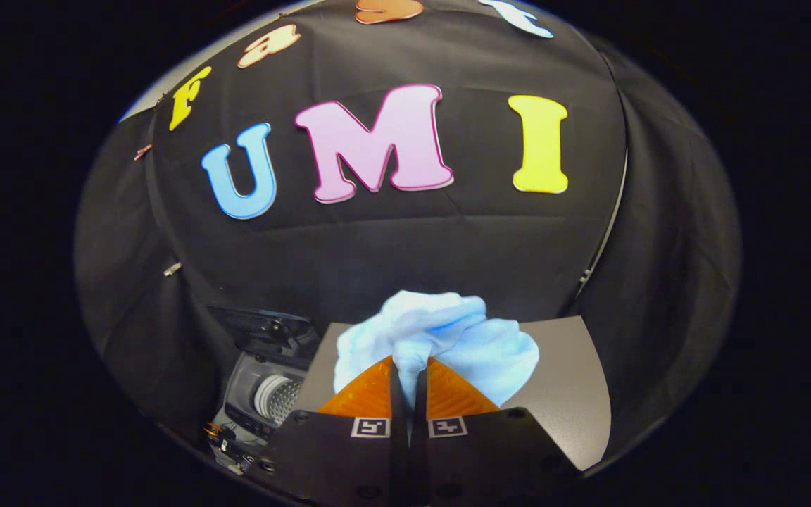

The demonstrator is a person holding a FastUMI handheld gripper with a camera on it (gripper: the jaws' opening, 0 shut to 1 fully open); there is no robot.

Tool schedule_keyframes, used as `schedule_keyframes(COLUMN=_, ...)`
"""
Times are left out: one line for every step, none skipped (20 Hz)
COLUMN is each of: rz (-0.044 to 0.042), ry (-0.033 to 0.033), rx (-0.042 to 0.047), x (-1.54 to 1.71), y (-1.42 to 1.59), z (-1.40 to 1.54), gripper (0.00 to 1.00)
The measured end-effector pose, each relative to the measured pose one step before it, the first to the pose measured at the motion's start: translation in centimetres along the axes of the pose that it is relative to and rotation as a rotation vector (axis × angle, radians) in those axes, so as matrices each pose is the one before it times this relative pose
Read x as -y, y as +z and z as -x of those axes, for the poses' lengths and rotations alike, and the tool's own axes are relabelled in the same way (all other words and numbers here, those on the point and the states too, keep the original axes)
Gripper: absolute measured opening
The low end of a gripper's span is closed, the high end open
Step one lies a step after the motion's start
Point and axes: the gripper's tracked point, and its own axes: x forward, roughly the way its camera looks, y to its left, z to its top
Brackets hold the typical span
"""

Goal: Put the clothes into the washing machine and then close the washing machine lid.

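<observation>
A light blue piece of clothing (441, 338) is bunched up between and just beyond my fingers. My gripper (409, 377) is shut on the cloth, both fingers pinching a fold of it, and the garment is lifted above the grey tabletop (567, 380). Down to the left of the fingers stands a small washing machine (268, 394) with its dark lid (265, 327) raised and its pale perforated drum (280, 398) showing. The cloth hides the table right ahead of the fingers.
The grey table ends in a left edge beside the washing machine, which sits lower than it. Black cloth walls close off the booth behind and on both sides. Small dark parts (233, 443) lie at the machine's near corner.
</observation>
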Motion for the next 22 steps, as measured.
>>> schedule_keyframes(rz=0.01920, ry=0.00830, rx=0.02124, x=-1.245, y=0.880, z=0.918, gripper=0.05)
schedule_keyframes(rz=0.02537, ry=0.00727, rx=0.01770, x=-1.393, y=0.458, z=1.026, gripper=0.05)
schedule_keyframes(rz=0.01892, ry=0.00770, rx=0.02223, x=-1.386, y=0.682, z=0.637, gripper=0.05)
schedule_keyframes(rz=0.01126, ry=0.00793, rx=0.01729, x=-1.432, y=0.711, z=0.623, gripper=0.05)
schedule_keyframes(rz=0.00764, ry=0.01397, rx=0.01054, x=-1.549, y=0.568, z=0.448, gripper=0.05)
schedule_keyframes(rz=0.00776, ry=0.01829, rx=0.00913, x=-1.843, y=0.582, z=0.436, gripper=0.05)
schedule_keyframes(rz=0.00819, ry=0.02113, rx=0.00899, x=-1.725, y=0.561, z=0.392, gripper=0.05)
schedule_keyframes(rz=0.00728, ry=0.02384, rx=0.00782, x=-1.846, y=0.542, z=0.177, gripper=0.05)
schedule_keyframes(rz=0.00745, ry=0.02729, rx=0.01053, x=-2.015, y=0.496, z=-0.007, gripper=0.05)
schedule_keyframes(rz=0.01475, ry=0.02380, rx=0.00036, x=-1.909, y=0.299, z=-0.220, gripper=0.05)
schedule_keyframes(rz=0.01372, ry=0.02422, rx=-0.00148, x=-1.857, y=0.104, z=-0.442, gripper=0.05)
schedule_keyframes(rz=0.01539, ry=0.02726, rx=-0.00756, x=-2.051, y=-0.053, z=-0.662, gripper=0.05)
schedule_keyframes(rz=0.01508, ry=0.02739, rx=-0.01354, x=-1.985, y=-0.283, z=-1.015, gripper=0.05)
schedule_keyframes(rz=0.00834, ry=0.03063, rx=-0.01130, x=-1.972, y=-0.373, z=-1.080, gripper=0.05)
schedule_keyframes(rz=0.00868, ry=0.03166, rx=-0.01429, x=-1.785, y=-0.352, z=-1.273, gripper=0.05)
schedule_keyframes(rz=0.00779, ry=0.03341, rx=-0.01255, x=-1.735, y=-0.364, z=-1.485, gripper=0.05)
schedule_keyframes(rz=0.00636, ry=0.02995, rx=-0.01396, x=-1.281, y=-0.467, z=-1.507, gripper=0.05)
schedule_keyframes(rz=0.00339, ry=0.02399, rx=-0.01574, x=-0.943, y=-0.679, z=-1.673, gripper=0.05)
schedule_keyframes(rz=-0.00154, ry=0.02569, rx=-0.02622, x=-1.005, y=-1.200, z=-1.914, gripper=0.05)
schedule_keyframes(rz=0.00050, ry=0.02236, rx=-0.02260, x=-0.633, y=-1.081, z=-1.361, gripper=0.05)
schedule_keyframes(rz=0.00694, ry=0.02989, rx=-0.02976, x=-0.727, y=-1.240, z=-1.752, gripper=0.05)
schedule_keyframes(rz=0.01551, ry=0.02620, rx=-0.02886, x=-0.758, y=-1.310, z=-1.627, gripper=0.05)
